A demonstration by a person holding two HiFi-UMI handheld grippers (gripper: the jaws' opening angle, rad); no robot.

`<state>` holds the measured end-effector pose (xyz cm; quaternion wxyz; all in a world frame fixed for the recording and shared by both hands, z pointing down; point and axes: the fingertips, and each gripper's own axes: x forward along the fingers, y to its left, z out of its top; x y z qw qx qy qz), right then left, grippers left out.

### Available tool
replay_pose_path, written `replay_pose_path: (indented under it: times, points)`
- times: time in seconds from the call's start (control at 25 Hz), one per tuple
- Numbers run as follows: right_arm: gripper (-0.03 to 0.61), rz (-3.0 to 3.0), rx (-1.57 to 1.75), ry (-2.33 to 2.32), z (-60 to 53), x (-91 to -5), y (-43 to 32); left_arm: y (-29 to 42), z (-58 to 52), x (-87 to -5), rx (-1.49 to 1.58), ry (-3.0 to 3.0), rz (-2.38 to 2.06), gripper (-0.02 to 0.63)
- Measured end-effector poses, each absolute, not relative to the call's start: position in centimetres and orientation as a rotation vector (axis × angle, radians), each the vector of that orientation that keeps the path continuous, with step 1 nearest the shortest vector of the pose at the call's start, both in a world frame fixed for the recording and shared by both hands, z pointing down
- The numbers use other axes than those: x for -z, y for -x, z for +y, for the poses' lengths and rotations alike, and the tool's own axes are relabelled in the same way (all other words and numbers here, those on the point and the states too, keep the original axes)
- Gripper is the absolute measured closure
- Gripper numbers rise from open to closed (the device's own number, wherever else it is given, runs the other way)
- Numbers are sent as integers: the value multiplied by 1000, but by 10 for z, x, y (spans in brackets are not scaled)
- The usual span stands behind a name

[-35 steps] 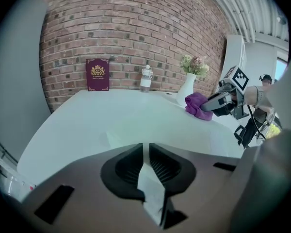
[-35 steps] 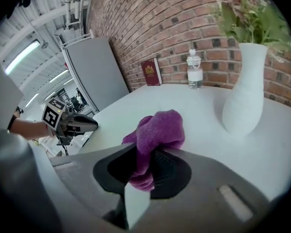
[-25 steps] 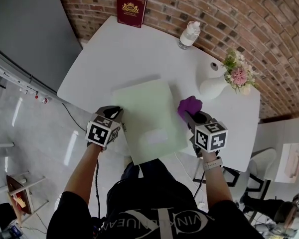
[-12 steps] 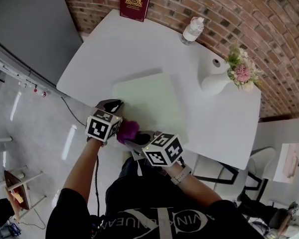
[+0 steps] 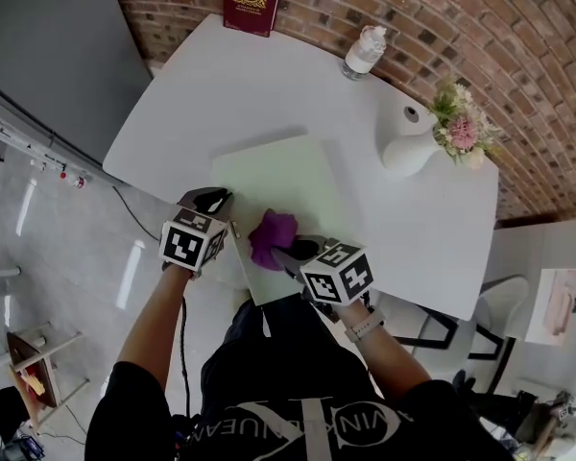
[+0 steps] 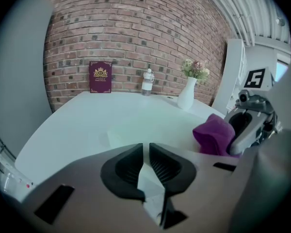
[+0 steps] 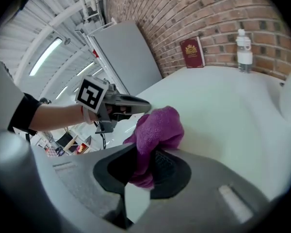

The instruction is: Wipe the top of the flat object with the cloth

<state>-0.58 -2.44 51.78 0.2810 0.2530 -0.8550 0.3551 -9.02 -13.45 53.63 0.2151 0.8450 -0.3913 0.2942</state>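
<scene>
Cloth, clamped in the right gripper, rests on the near-left part of the green board. Wiping seems underway; the far half probably remains. The left gripper, jaws nearly together, sits at the board's left edge.

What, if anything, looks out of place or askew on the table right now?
The pale green flat board sits askew on the white table, and its near corner appears to hang past the table's edge. Nothing looks spilled or damaged; the bottle and vase stand upright.
</scene>
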Motion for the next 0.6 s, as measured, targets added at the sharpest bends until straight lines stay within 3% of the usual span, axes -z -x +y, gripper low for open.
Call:
replay_pose_path:
  times: [0.6]
  points:
    - [518, -2133, -1030, -1186, -61, -519, -154, 89, -134, -537, -818, -2351, -1060, 574]
